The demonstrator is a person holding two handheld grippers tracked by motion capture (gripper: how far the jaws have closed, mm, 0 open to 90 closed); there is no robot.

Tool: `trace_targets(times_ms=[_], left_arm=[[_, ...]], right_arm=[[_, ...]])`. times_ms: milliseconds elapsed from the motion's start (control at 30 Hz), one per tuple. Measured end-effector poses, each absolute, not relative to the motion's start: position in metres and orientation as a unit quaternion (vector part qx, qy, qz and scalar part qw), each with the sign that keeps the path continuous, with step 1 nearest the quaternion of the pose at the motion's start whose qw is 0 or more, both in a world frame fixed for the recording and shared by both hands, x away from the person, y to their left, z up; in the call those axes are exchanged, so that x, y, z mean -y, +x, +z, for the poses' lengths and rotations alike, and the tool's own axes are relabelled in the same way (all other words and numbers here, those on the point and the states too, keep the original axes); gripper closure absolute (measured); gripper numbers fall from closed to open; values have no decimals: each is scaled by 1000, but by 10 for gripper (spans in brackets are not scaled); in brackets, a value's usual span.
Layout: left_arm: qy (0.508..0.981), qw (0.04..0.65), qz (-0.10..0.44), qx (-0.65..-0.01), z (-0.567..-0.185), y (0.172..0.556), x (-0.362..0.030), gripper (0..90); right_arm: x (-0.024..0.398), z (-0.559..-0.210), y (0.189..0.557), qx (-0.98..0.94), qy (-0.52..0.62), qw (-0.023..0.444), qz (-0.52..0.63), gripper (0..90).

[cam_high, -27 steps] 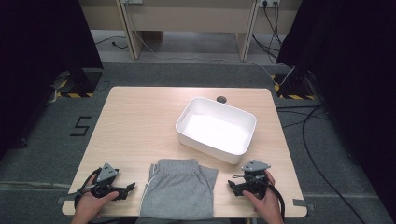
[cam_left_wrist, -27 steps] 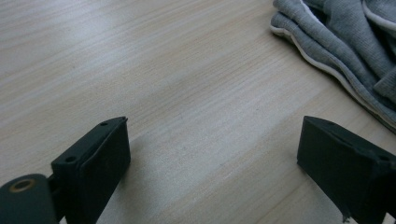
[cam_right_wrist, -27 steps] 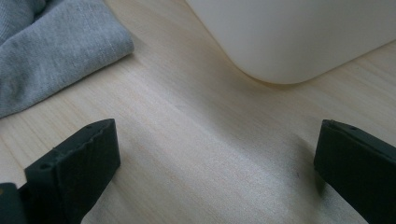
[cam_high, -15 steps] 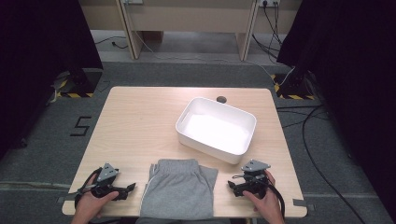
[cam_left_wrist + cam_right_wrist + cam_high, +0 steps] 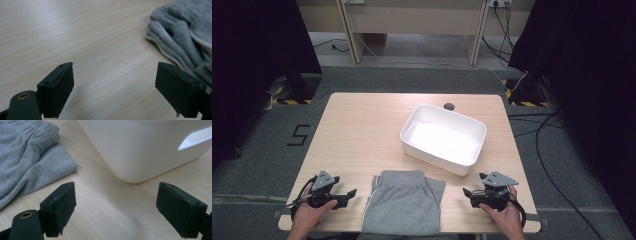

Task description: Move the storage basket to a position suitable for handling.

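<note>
High view: at the bench's near edge, grey shorts lie folded between the 2 claws, their lower end cut off by the frame. The left claw rests just left of them, the right claw just right, neither touching the cloth. Both stand wide, with bare wood between the jaws in the gripper views. Beyond the shorts sits a white tub, angled. On the floor left of the bench, a painted "5" reads clearly.
</note>
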State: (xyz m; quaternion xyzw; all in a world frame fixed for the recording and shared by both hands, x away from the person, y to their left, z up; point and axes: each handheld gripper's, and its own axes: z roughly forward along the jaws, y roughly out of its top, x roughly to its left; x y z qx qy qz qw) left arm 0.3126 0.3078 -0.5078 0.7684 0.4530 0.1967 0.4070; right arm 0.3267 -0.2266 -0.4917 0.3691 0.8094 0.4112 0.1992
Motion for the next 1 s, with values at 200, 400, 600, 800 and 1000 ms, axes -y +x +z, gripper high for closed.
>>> trace_targets(times_ms=[200, 400, 600, 800, 1000], left_arm=[[751, 436, 200, -453, -491, 319, -297, 147], [753, 435, 200, -451, -478, 330, -286, 150], [753, 440, 193, -450, -467, 339, -279, 149], [755, 455, 181, -437, -455, 350, -263, 146], [757, 463, 178, -426, -447, 369, -242, 155]], right_arm=[[233, -480, 326, -804, 370, 206, 417, 171], [238, -451, 328, -786, 381, 217, 435, 197], [239, -432, 340, -779, 392, 222, 436, 224], [242, -422, 353, -769, 400, 226, 444, 237], [246, -413, 369, -762, 412, 244, 435, 237]])
